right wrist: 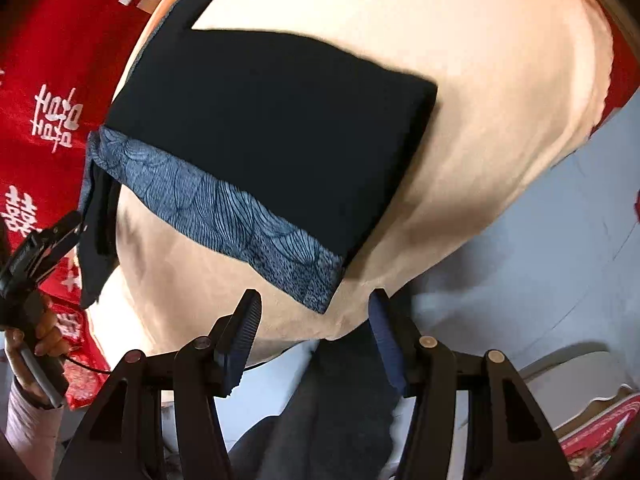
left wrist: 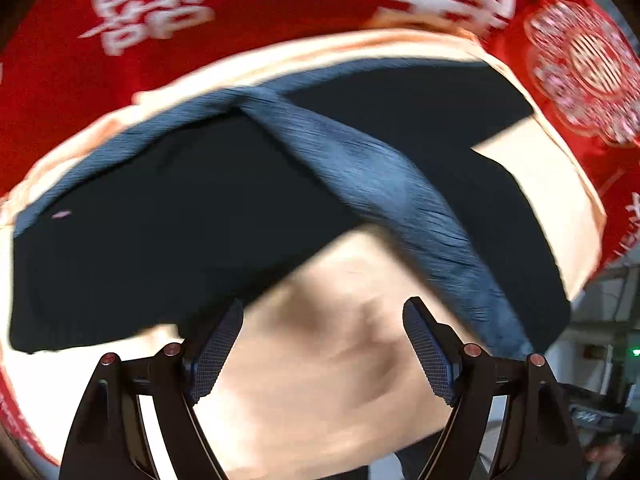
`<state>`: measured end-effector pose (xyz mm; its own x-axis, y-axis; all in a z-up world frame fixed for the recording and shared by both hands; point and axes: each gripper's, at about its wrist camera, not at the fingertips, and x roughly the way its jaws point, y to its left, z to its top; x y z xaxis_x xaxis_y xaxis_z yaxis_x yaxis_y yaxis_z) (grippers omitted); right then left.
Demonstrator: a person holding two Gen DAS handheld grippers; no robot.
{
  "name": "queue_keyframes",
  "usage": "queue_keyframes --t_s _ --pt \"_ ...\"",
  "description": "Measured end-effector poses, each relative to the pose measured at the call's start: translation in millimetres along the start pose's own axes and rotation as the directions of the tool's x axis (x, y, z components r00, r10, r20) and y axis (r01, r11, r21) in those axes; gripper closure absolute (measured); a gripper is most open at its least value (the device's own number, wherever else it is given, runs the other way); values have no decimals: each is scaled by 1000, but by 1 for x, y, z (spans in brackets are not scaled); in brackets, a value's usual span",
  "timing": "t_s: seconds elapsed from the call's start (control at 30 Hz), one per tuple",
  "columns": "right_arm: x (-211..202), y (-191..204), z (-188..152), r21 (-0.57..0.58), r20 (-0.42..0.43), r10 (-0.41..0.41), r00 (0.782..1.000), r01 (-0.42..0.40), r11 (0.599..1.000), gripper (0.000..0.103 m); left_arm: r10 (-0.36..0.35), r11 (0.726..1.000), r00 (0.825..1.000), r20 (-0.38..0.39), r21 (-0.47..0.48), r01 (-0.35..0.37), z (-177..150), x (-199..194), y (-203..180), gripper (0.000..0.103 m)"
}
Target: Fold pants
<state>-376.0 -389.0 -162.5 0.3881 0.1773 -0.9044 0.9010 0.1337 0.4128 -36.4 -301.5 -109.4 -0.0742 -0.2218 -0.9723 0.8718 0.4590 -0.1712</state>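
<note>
In the left wrist view, a red cloth (left wrist: pixel 280 12) printed with white characters fills the top and both upper corners. Below it lies a cream sheet (left wrist: pixel 328 360) covering the bed, and on that sheet the dark pants (left wrist: pixel 168 216) spread wide, one leg running to the left and the other to the right, a blue patterned band (left wrist: pixel 380 176) crossing diagonally between them. The picture is smeared by motion. The left gripper (left wrist: pixel 323 344) hangs low in the middle with its jaws standing wide apart; nothing lies between them, only bare cream sheet, and the left pad sits just beside the lower edge of the dark fabric.

In the right wrist view, the red cloth (right wrist: pixel 48 92) is at the far left, where a hand (right wrist: pixel 36 344) in a pale sleeve holds the other gripper's handle. To its right the pants (right wrist: pixel 272 132) lie flat on the cream sheet (right wrist: pixel 480 80) as a dark rectangle, the blue patterned band (right wrist: pixel 224 216) along their near edge. The right gripper (right wrist: pixel 314 320) is open and empty, just beside the band's nearest corner, over the sheet's edge. A pale floor (right wrist: pixel 560 260) shows at the right.
</note>
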Motion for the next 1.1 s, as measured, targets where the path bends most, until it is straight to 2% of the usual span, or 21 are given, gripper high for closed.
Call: queue_keyframes --t_s 0.13,0.27,0.33,0.37,0.4,0.43,0.47,0.5,0.57,0.6,0.73,0.9,1.0,1.1 --pt "4 -1 3 -46 -5 49 999 -49 998 43 -56 998 998 -39 17 56 3 25 -37 20" --pt "4 -3 6 -89 -14 111 994 -112 990 45 -95 995 992 -81 -18 94 5 44 -58 20" --pt "6 -7 8 -87 -39 133 990 -136 987 54 -114 993 989 -90 -42 111 7 48 -65 20" --pt "8 -9 9 -77 -56 146 988 -150 986 63 -123 992 988 -93 -49 119 8 49 -68 20" --pt "9 -11 10 -63 -75 158 985 -162 985 77 -131 990 987 -98 -57 126 9 50 -71 21" --pt "11 -13 14 -48 -105 169 980 -175 983 86 -146 988 984 -105 -69 139 10 52 -74 37" --pt "9 -13 16 -46 -122 165 979 -172 984 99 -163 985 980 -114 -73 155 11 54 -77 51" --pt "6 -12 18 -50 -132 164 978 -172 984 100 -189 981 972 -137 -76 179 11 56 -79 76" --pt "-7 -4 27 -64 -145 189 971 -200 978 100 -204 978 968 -144 -77 194 15 57 -84 85" --pt "-17 1 33 -80 -141 201 969 -213 974 100 -207 977 969 -138 -77 198 19 52 -86 93" --pt "-74 25 77 -184 -83 243 967 -254 950 100 -230 971 970 -81 -91 223 43 20 -91 93" --pt "-128 56 172 -307 3 251 968 -237 921 100 -220 971 976 8 -91 219 93 -6 -97 93" --pt "-143 77 245 -367 51 251 967 -216 905 100 -186 977 980 72 -95 193 125 -18 -94 93" --pt "-139 92 298 -380 67 246 967 -204 902 100 -144 980 982 123 -117 158 147 -29 -87 92"
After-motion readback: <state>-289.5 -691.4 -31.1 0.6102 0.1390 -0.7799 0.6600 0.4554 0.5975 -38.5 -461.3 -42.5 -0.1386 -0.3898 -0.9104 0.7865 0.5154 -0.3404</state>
